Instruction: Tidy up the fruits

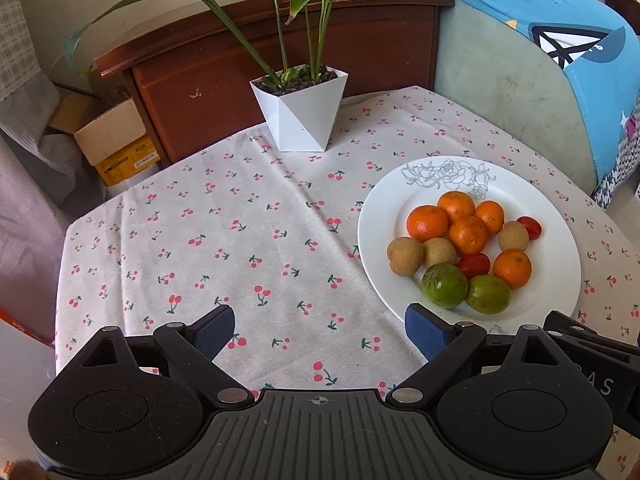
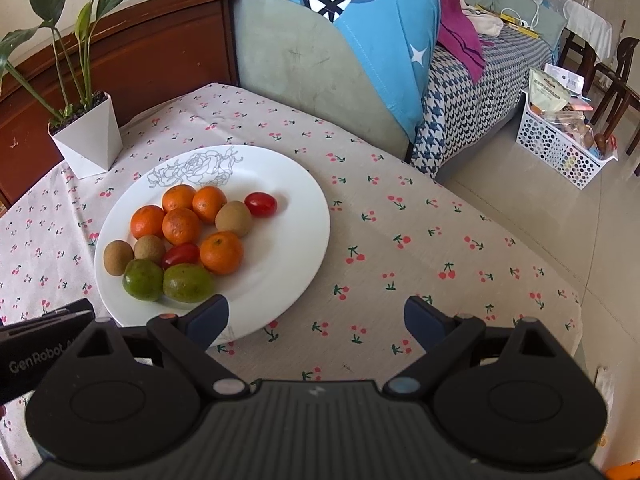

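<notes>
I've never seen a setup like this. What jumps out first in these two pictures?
The white plate heaped with small fruit on the cherry-print tablecloth: five mandarins, two green citrus fruits, three brown round fruits and two cherry tomatoes. Behind it stands a leafy plant in an angular white pot. In the foreground, the left gripper and right gripper hold their blue-padded jaws wide apart and empty.

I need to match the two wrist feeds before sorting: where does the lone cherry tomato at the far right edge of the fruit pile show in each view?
Left wrist: the cherry tomato sits right of centre, at the pile's right edge beside a brown fruit.
Right wrist: the same tomato sits left of centre, upper right of the pile.
Shared landmark: the rose drawing on the white plate's far rim.
</notes>
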A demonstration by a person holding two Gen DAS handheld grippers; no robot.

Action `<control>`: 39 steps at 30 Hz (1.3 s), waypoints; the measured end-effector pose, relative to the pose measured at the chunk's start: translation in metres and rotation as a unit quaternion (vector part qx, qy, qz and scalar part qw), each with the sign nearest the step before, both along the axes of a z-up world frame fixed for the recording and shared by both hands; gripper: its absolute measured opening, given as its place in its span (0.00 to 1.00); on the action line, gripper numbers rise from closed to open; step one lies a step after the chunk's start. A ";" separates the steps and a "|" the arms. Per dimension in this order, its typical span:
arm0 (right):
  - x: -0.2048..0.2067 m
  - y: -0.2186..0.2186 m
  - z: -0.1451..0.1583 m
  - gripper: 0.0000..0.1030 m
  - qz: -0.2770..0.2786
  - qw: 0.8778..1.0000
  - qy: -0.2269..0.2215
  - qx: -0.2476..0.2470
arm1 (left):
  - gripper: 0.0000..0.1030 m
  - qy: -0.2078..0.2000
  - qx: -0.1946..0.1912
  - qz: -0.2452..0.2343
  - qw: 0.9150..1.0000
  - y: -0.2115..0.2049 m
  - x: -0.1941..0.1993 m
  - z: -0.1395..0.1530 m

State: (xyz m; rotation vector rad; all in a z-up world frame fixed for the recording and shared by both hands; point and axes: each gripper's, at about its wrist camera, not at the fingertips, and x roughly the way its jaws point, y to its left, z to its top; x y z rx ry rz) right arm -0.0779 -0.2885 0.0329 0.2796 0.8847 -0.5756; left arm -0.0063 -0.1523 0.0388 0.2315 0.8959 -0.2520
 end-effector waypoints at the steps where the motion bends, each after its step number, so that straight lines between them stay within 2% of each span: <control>1: 0.000 0.000 0.000 0.91 0.000 1.000 0.000 -0.001 | 0.91 0.000 0.001 0.000 1.000 0.000 0.000 0.000; 24: 0.002 0.017 -0.002 0.91 0.029 0.999 -0.003 -0.018 | 0.91 -0.002 0.015 0.018 1.000 0.014 -0.003 -0.001; 32: -0.002 0.030 -0.002 0.91 0.061 0.998 -0.020 -0.007 | 0.91 -0.007 0.012 0.034 0.999 0.037 -0.011 0.001; 39: -0.006 0.053 -0.006 0.91 0.117 0.992 -0.039 0.008 | 0.91 -0.002 -0.006 0.065 0.998 0.074 -0.020 0.001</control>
